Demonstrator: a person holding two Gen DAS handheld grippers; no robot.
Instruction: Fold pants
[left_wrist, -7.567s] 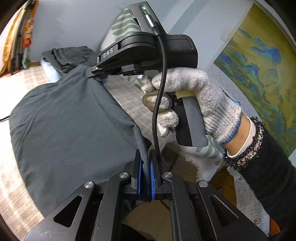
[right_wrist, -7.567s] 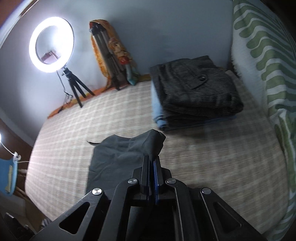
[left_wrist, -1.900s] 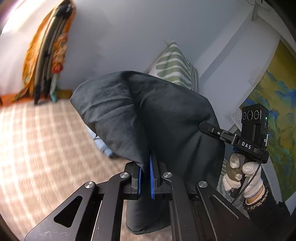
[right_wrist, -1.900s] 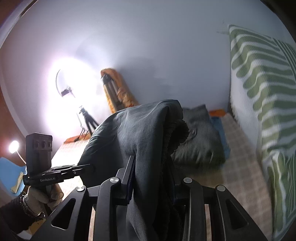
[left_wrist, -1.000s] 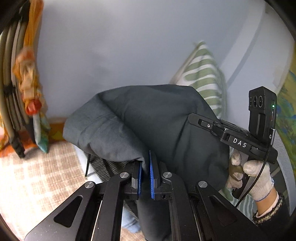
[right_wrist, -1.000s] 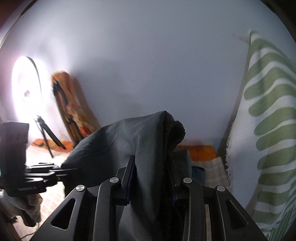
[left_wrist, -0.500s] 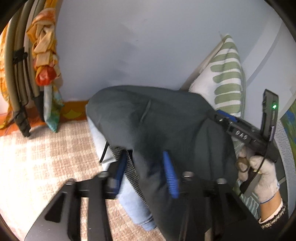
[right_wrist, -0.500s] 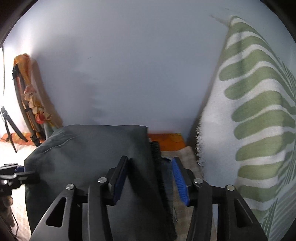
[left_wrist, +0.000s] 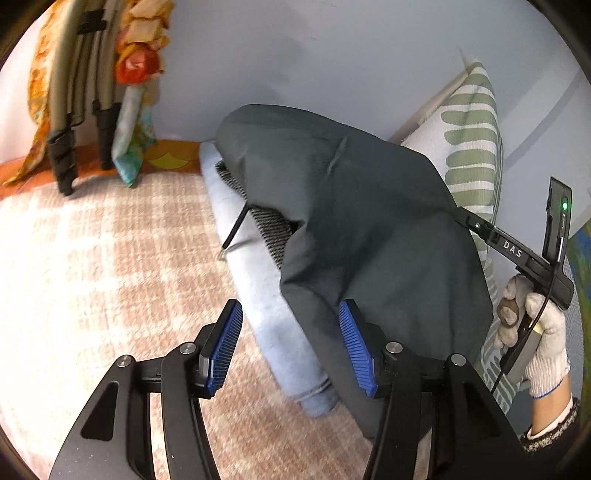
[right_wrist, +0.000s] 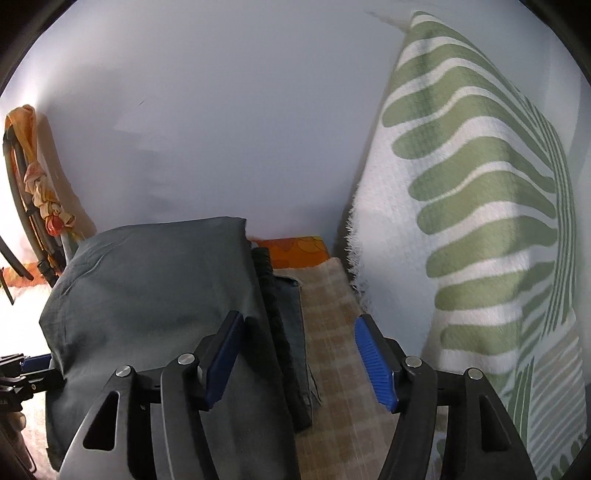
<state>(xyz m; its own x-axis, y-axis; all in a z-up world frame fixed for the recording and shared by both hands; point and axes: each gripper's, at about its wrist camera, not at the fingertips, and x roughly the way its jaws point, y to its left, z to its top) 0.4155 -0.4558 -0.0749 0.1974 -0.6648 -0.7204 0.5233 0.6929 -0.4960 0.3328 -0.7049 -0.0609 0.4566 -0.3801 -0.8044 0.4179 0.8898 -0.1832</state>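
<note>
The folded dark grey pants (left_wrist: 369, 221) lie on top of a stack of folded clothes: a dark ribbed garment (left_wrist: 271, 225) over light blue jeans (left_wrist: 266, 295). In the right wrist view the pants (right_wrist: 147, 288) fill the left. My left gripper (left_wrist: 291, 343) is open at the near left edge of the stack, its right pad against the pants' edge. My right gripper (right_wrist: 299, 362) is open at the stack's right edge, holding nothing. It also shows in the left wrist view (left_wrist: 517, 251), held by a gloved hand.
The stack rests on a checked bed cover (left_wrist: 92, 266) against a pale wall. A green-and-white striped pillow (right_wrist: 480, 221) stands close on the right. Folded tripod legs with orange cloth (left_wrist: 85, 92) lean on the wall at the left.
Both grippers carried the pants to the stack, laid them on top and opened. Half a second ago the jaws were open around the cloth; now they have drawn back a little.
</note>
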